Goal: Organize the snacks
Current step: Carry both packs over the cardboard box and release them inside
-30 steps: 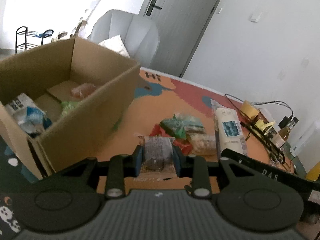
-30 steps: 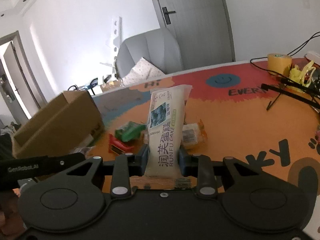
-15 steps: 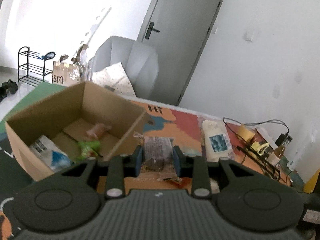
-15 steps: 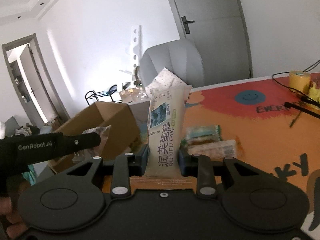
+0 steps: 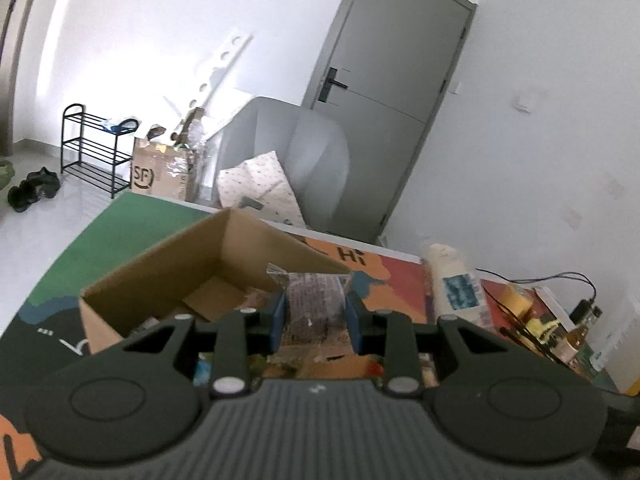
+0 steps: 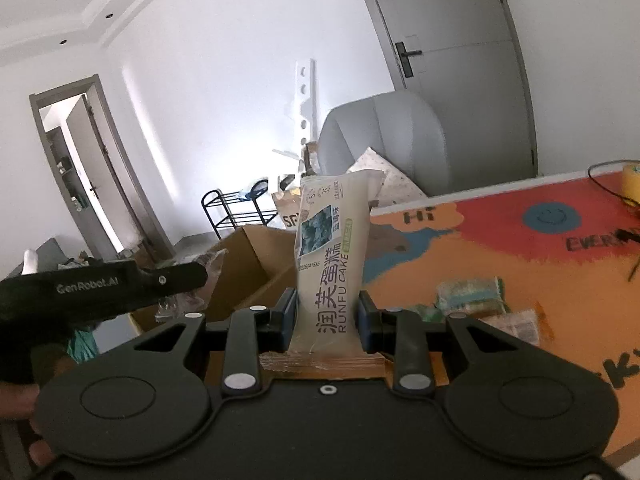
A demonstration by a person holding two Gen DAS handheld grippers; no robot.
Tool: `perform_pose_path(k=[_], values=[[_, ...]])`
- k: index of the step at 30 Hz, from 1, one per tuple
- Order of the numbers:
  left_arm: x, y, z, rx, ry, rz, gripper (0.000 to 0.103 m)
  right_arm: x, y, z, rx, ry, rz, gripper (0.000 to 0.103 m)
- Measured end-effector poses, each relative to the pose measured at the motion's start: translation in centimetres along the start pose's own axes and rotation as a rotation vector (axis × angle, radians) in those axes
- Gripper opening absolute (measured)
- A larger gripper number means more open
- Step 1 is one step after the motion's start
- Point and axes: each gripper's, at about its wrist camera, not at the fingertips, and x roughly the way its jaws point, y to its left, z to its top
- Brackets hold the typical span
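Note:
My left gripper (image 5: 316, 322) is shut on a small clear-wrapped dark snack pack (image 5: 314, 300), held in the air in front of the open cardboard box (image 5: 168, 276). My right gripper (image 6: 327, 320) is shut on a tall white cake packet (image 6: 332, 248) that stands upright between its pads. In the left wrist view the same cake packet (image 5: 456, 284) rises at the right. The right wrist view shows the left gripper (image 6: 176, 278) at the left, over the box (image 6: 244, 264). Several snack packs (image 6: 472, 292) lie on the orange mat.
A grey armchair (image 5: 296, 152) with a cushion stands behind the table. Yellow tape roll (image 6: 631, 180), cables and bottles (image 5: 576, 332) crowd the table's right side. A black shoe rack (image 5: 94, 152) and a paper bag (image 5: 160, 172) are on the floor beyond.
Both grippers have risen with their packs and tilted upward. The box now sits lower and nearer the middle in the left wrist view; the loose snacks have dropped below the fingers.

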Motion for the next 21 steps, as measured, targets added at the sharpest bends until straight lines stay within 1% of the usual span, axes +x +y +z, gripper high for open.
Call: perform_pose_path(k=[8,12,14,16,19,21], values=[[0.5,2.4,0.8,-0.036,-0.007,0.037,0.031,1.3,1.7,1.3,-0.038,-0.005,0.025,0.029],[1.2,3.4,1.2,-0.05,-0.006,0.042,0.031,1.9,2.8,1.5,-0.05,-0.002,0.035,0.029],[1.5,3.9,1.3,-0.059,-0.007,0.057,0.034,2.1,3.3,1.6,-0.057,0.003,0.039,0.029],[1.5,4.3,1.4,-0.065,-0.005,0.072,0.035,2.5,3.8,1.6,-0.065,0.009,0.043,0.029],[1.0,4.7,1.5,-0.059,-0.016,0.063,0.04,3.0,4.7,1.6,-0.074,0.02,0.047,0.029],[0.7,5.1,1.5,-0.064,-0.013,0.072,0.041,3.5,5.2,1.7,-0.078,0.027,0.052,0.029]])
